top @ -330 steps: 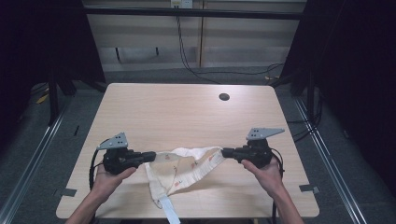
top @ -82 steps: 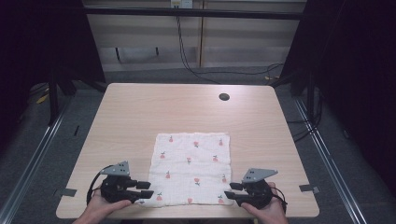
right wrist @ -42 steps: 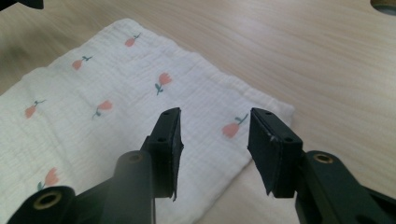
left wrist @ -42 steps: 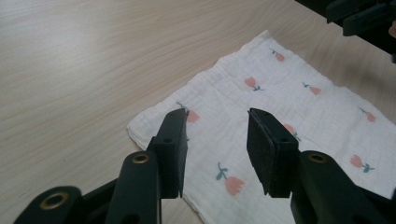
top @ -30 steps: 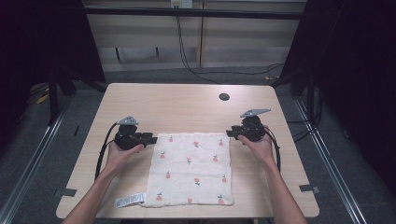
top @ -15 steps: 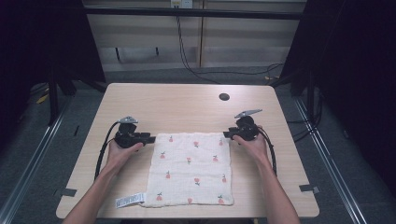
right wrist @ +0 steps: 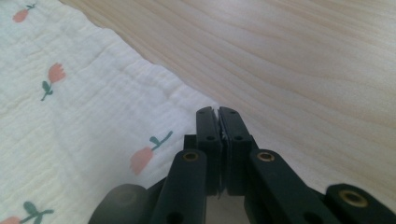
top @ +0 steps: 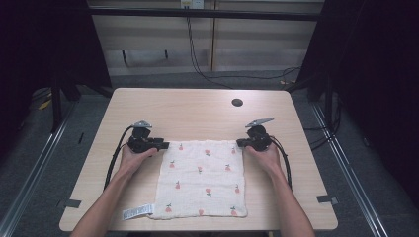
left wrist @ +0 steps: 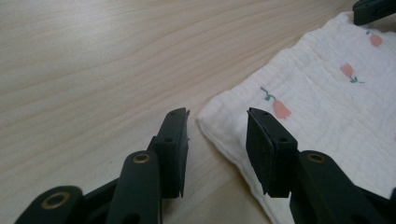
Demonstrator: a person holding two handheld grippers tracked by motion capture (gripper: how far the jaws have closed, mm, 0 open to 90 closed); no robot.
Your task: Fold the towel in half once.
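Note:
A white cloth (top: pixel 202 177) printed with small pink flowers lies spread flat on the wooden table (top: pixel 197 108). My left gripper (top: pixel 165 144) is at its far left corner. In the left gripper view the left gripper (left wrist: pixel 217 126) is open, with that corner of the cloth (left wrist: pixel 327 93) between its jaws. My right gripper (top: pixel 239 142) is at the far right corner. In the right gripper view the right gripper (right wrist: pixel 218 112) is shut, with the corner of the cloth (right wrist: pixel 84 116) pinched at its tips. The other gripper's black jaw (left wrist: pixel 373 9) shows across the cloth.
A white label (top: pixel 138 212) sticks out from the cloth's near left corner by the table's front edge. A round dark hole (top: pixel 237 102) sits in the tabletop at the far right. Bare wood stretches beyond the cloth.
The bunched cloth was laid out flat. Both grippers went from its near corners up to its far corners. Over the last half second they have hardly moved.

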